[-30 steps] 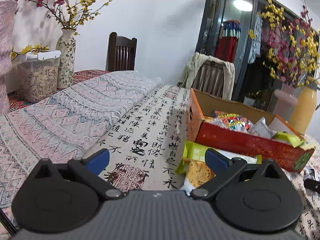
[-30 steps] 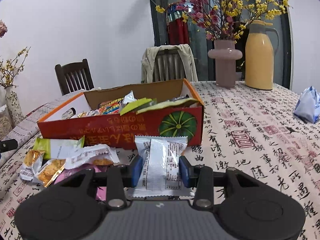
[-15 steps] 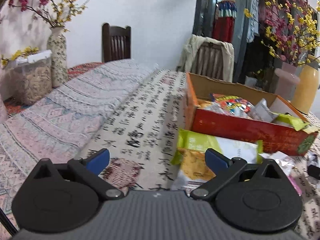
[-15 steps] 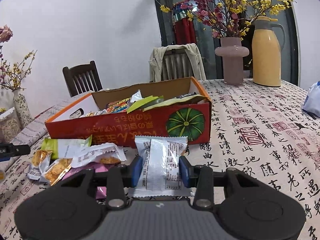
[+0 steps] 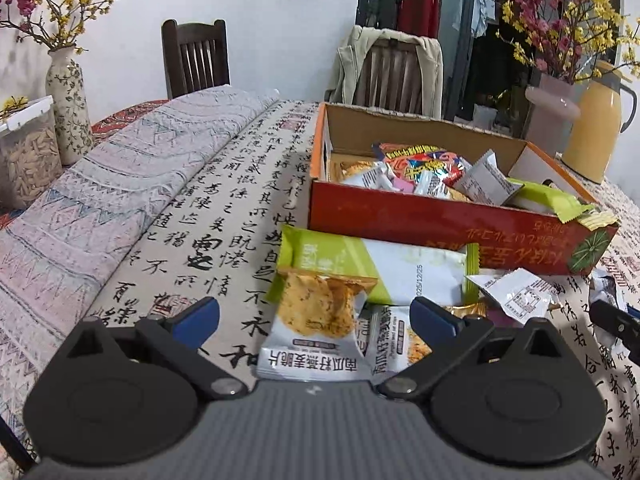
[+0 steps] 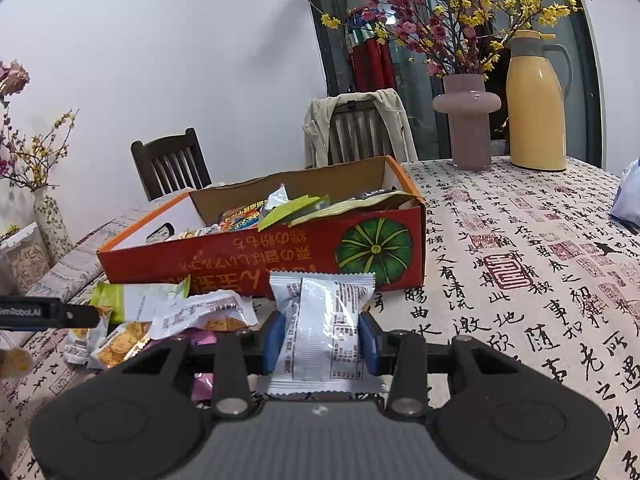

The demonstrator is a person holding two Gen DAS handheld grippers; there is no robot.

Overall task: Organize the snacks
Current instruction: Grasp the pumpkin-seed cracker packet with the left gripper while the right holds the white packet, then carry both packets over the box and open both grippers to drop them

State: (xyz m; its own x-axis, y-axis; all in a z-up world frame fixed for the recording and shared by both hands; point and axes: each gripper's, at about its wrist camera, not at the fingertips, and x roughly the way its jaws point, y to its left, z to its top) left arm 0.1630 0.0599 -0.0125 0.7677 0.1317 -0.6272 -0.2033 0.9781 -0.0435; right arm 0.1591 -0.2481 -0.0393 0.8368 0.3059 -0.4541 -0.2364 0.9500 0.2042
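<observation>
Right gripper [image 6: 320,338] is closed on a white packet [image 6: 322,330], both blue pads [image 6: 274,342] pressed against its sides; the packet stands upright just in front of the box [image 6: 280,258], below the green pumpkin print on the box's red front wall. Left gripper [image 5: 314,316] stands wide open and holds nothing; its blue pads [image 5: 198,316] sit well apart on either side of a cracker packet [image 5: 316,328] that lies on the tablecloth [image 5: 224,208] in front of the box's left corner, with neither pad touching it. Green packet [image 5: 360,264] lies behind the cracker packet, its far edge against the box's front wall. More loose packets [image 6: 200,316] lie in a heap in front of the box toward its left end; the left gripper's black finger reaches in toward them in the right wrist view. Inside the box, mixed snacks [image 5: 424,168] lie piled, and one green wrapper hangs over the front wall near the right corner. Pink vase [image 6: 466,120] and yellow jug [image 6: 536,104] stand behind the box to its right. Two chairs stand beyond the box at the table's far edge.
</observation>
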